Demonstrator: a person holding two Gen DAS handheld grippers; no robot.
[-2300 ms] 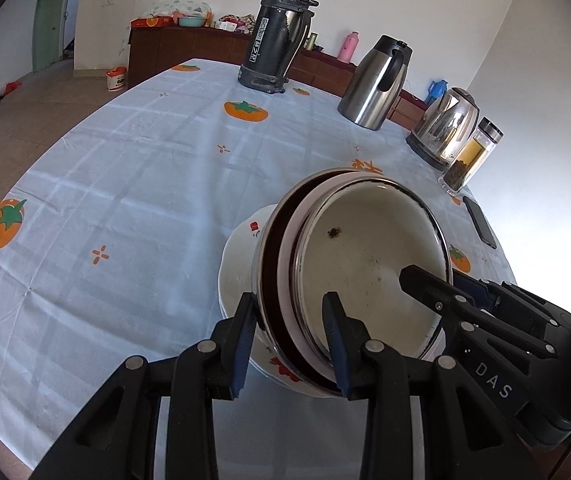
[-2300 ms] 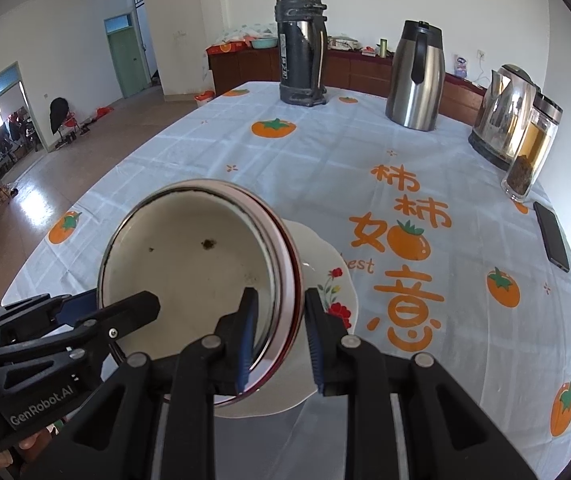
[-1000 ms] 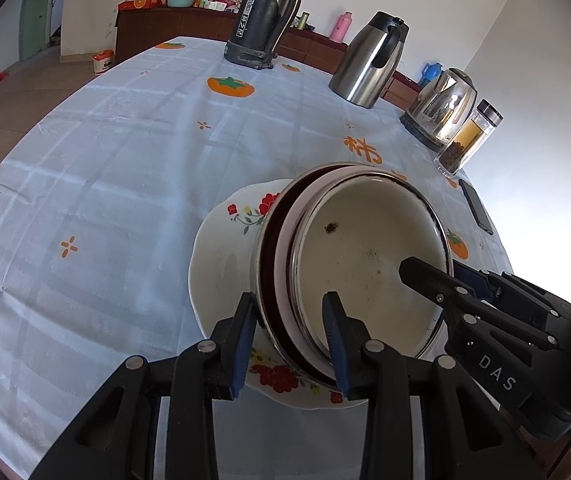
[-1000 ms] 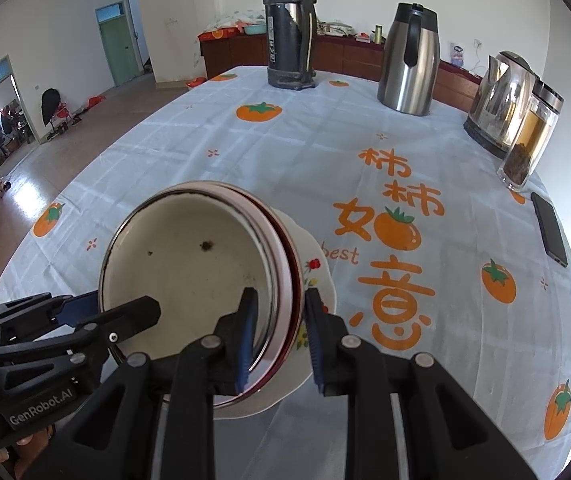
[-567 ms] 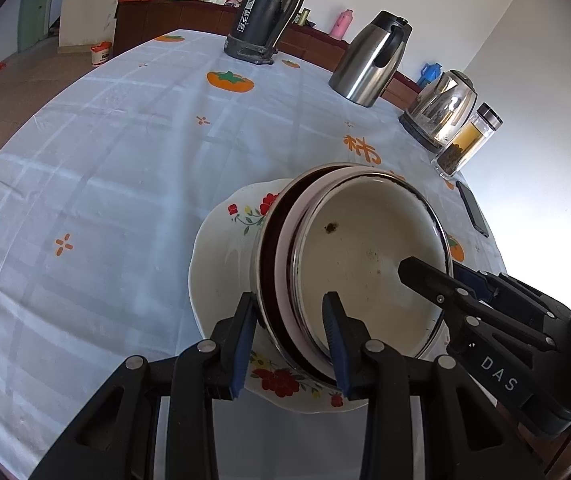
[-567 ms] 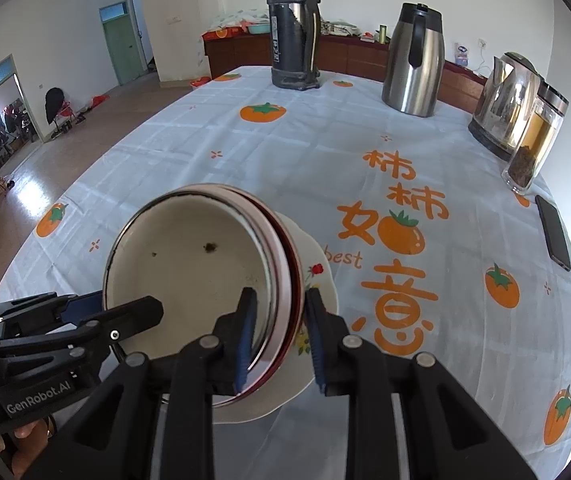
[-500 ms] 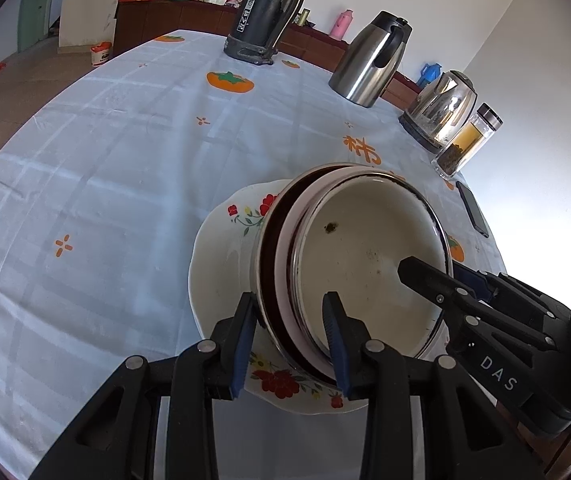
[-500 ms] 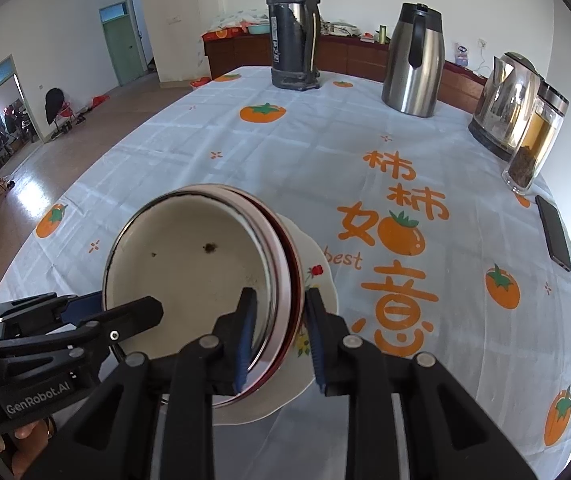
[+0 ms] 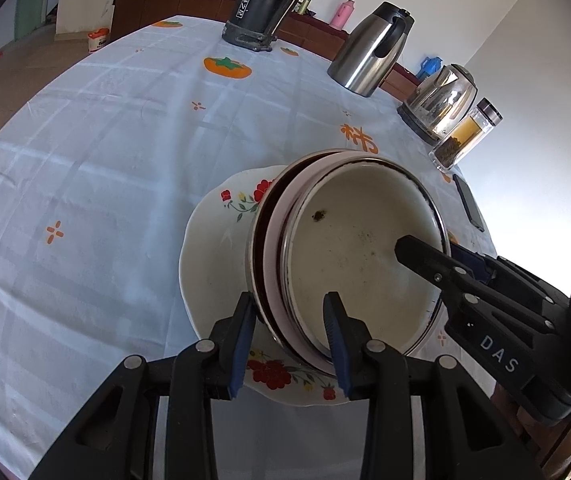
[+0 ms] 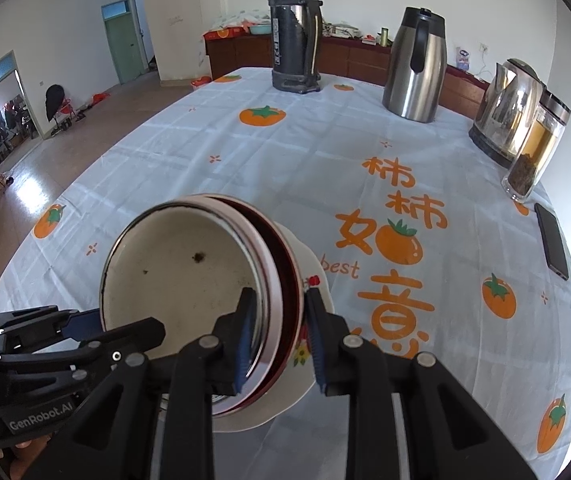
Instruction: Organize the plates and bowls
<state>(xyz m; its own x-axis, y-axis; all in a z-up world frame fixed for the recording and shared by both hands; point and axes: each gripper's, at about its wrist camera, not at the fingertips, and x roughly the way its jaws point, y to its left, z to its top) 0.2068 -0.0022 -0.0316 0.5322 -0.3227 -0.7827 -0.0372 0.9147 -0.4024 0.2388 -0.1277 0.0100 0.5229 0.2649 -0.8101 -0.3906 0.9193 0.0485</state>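
We are holding the nested bowls (image 9: 349, 264) just above the plate (image 9: 213, 264) on the tabletop (image 9: 105, 152), left tool (image 9: 289, 320) and right tool (image 10: 277, 320) each closed on opposite rims, so we should be lowering both evenly, centred, before letting go.

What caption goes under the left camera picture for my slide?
Both grippers, left and right, clamp the rim of stacked bowls over a flowered plate.
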